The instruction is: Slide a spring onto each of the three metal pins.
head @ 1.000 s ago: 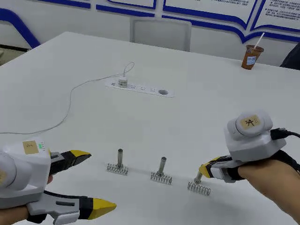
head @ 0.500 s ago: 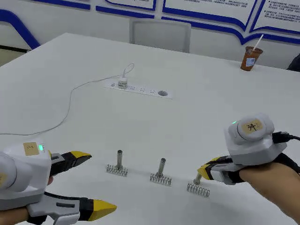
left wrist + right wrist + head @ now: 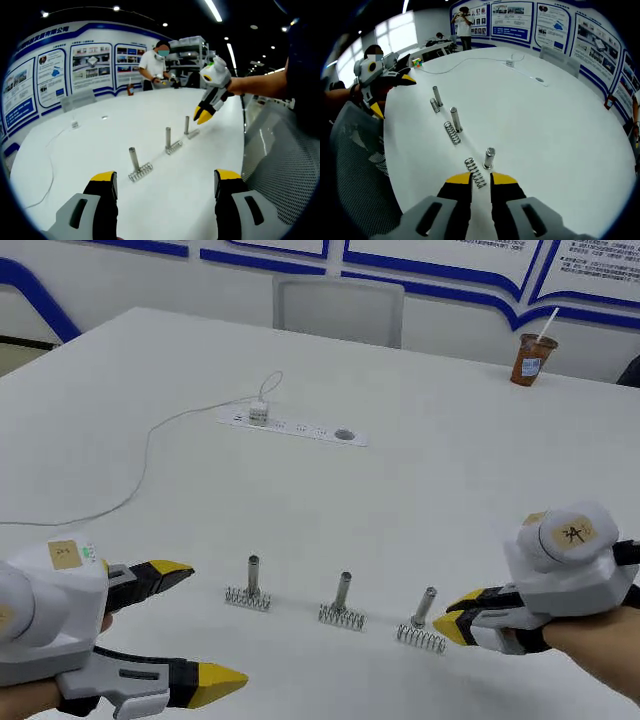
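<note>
White worktop (image 3: 420, 500), big and mostly bare, with blue-and-white wall panels (image 3: 430, 255) behind it. Head view: three metal pins stand upright in a row toward the 6 o'clock side of the worktop: left pin (image 3: 253, 573), middle pin (image 3: 343, 590), right pin (image 3: 425, 604). One spring lies flat at the foot of each, on its 6 o'clock side: left spring (image 3: 248, 599), middle spring (image 3: 342, 617), right spring (image 3: 420, 639). Each spring is just beside its pin's base; touching or not, cannot tell. All three pins are bare, no spring on any yet.

Left tongs (image 3: 217, 623) at 9 o'clock of the row, spread wide, holding nothing, well apart from the left pin. Right tongs (image 3: 447, 618) at 3 o'clock of the row, tips aimed at the right pin, near it but not touching. Jaws parted by only a narrow gap, nothing between them.

Right gripper view: right spring lies just ahead of the tips at 12 o'clock, right pin just past it, other two pins further off toward 11 o'clock. Left gripper view: the row runs away toward 1 o'clock, left pin nearest, right tongs hanging beyond the far end.

Power strip (image 3: 292, 427) at 12 o'clock of the row, well apart, with a white plug (image 3: 258, 414) in its left end and a thin cable (image 3: 140, 475) trailing to 9 o'clock. Cup (image 3: 533, 359) with straw at the far 1 o'clock edge. Grey chair (image 3: 338, 310) at the 12 o'clock edge.
</note>
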The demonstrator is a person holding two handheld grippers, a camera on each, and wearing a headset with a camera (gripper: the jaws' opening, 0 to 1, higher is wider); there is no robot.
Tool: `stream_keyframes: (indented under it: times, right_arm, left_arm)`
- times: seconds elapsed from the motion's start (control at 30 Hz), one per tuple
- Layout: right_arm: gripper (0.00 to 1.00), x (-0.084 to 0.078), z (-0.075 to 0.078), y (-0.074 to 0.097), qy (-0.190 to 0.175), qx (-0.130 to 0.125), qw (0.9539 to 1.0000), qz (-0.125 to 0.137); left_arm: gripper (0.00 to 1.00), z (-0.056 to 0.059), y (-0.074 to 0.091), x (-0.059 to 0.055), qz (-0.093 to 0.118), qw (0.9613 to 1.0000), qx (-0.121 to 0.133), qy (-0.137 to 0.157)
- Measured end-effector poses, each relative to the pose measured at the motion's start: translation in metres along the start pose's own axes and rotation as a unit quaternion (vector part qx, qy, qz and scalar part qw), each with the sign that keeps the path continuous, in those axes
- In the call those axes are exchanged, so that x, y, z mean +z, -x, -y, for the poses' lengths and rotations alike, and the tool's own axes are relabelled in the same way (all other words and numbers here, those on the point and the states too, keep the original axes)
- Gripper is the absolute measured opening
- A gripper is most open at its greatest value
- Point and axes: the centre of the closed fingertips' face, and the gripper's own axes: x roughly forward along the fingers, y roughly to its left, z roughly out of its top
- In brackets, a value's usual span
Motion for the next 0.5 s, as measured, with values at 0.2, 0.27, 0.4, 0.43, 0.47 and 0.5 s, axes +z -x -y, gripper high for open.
stream_keyframes:
  times: [0.2, 0.27, 0.4, 0.43, 0.47, 0.5]
  right_arm:
    - [0.15, -0.006, -0.004, -0.007, 0.05, 0.031, 0.9981, -0.015]
    - [0.15, -0.009, -0.003, -0.01, 0.062, 0.034, 0.9972, -0.023]
    - [0.16, -0.015, -0.004, -0.017, 0.084, 0.05, 0.9944, -0.039]
    - [0.16, -0.016, -0.004, -0.018, 0.088, 0.053, 0.9939, -0.041]
    - [0.16, -0.017, -0.004, -0.019, 0.093, 0.056, 0.993, -0.045]
    - [0.16, -0.018, -0.005, -0.02, 0.098, 0.058, 0.9923, -0.047]
  left_arm:
    - [0.81, -0.001, -0.001, -0.001, -0.002, 1.0, -0.001, 0.001]
    - [0.81, -0.001, -0.001, -0.001, -0.002, 1.0, 0.0, 0.001]
    - [0.81, -0.002, 0.0, -0.002, -0.003, 1.0, 0.0, 0.002]
    - [0.81, -0.002, 0.0, -0.002, -0.003, 1.0, 0.001, 0.003]
    - [0.81, -0.002, 0.0, -0.002, -0.004, 1.0, 0.001, 0.003]
    - [0.81, -0.002, 0.0, -0.003, -0.004, 1.0, 0.001, 0.003]
